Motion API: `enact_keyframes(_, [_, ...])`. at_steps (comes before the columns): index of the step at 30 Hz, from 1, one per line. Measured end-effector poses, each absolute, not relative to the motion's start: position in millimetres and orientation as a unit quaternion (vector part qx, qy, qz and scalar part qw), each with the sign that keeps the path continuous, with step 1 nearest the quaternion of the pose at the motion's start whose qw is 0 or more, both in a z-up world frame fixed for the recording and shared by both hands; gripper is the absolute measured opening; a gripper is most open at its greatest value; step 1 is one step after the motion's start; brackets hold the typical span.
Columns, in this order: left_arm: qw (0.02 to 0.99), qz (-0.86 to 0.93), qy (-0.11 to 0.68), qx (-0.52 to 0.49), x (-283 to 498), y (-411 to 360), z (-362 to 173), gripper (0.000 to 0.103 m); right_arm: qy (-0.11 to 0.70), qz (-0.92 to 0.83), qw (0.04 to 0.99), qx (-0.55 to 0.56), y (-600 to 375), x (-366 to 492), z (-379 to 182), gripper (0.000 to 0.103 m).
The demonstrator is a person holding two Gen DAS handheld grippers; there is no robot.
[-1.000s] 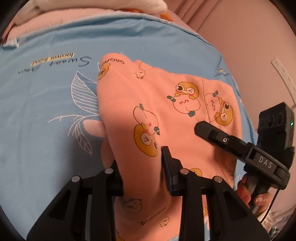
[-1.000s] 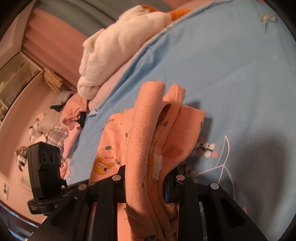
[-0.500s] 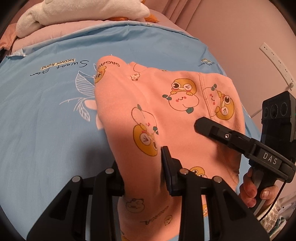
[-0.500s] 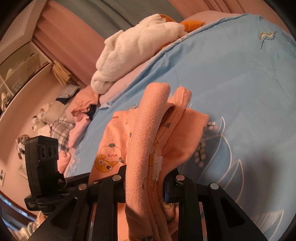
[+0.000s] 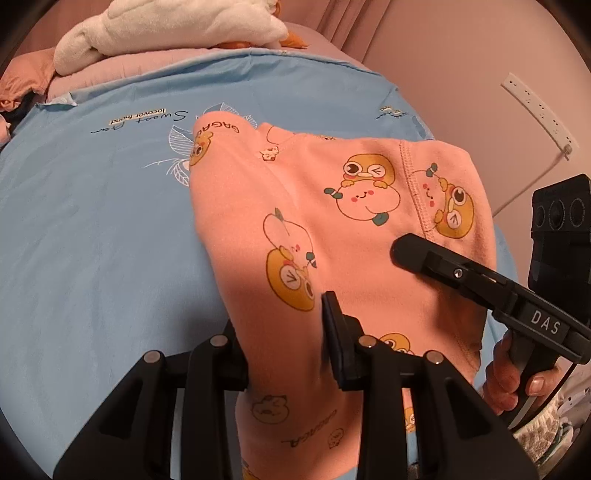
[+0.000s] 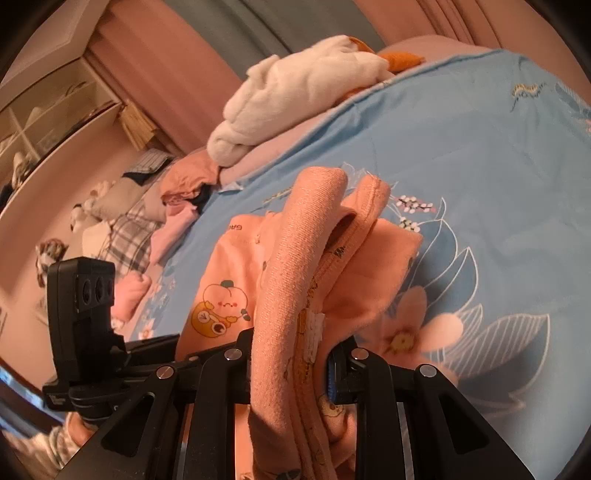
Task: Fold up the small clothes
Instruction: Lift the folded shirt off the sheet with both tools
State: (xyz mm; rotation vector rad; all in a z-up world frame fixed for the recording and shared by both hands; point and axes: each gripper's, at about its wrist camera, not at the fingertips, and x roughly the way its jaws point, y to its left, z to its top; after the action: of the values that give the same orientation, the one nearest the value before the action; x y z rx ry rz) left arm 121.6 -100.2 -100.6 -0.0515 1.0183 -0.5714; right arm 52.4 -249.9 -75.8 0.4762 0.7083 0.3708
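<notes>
Item: one small peach-orange knit garment printed with cartoon peaches and orange frogs (image 5: 332, 229), which we found held up over a light blue bedsheet with white leaf outlines and script lettering (image 5: 92, 229). Its far edge draped onto the sheet; its near edge was lifted at two places.

Beside the garment's near-left edge we noted our left gripper, black with two fingers (image 5: 280, 332). Its jaws were clamped on a fold of the cloth, which filled the gap between them.

At the garment's right edge we noted our right gripper, black and marked DAS (image 5: 410, 251). In its own view (image 6: 291, 354) its jaws pinched a thick bunch of the ribbed hem, which stood up in a loop above the fingers. A bare hand on that gripper's handle (image 5: 502, 376) showed below the garment's right corner.

Beyond the garment, past the far edge of the sheet, we recorded a rolled cream-white fleece blanket (image 5: 166, 33) lying on a pale pink cover (image 5: 147, 70).

Further out from the garment, to the left in the right wrist view, we logged a heap of mixed clothes, pink and plaid (image 6: 129, 236), and behind it a pale shelf unit (image 6: 48, 122). To the garment's right, a white power strip (image 5: 539, 114) was on the pink wall.
</notes>
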Motion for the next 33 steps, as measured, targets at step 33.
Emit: enact_keyframes(33, [0.875,-0.262,0.406,-0.020,12,-66,-45,0.031,0.279,0.213,0.920,0.174,-208,-35,-26,0.025])
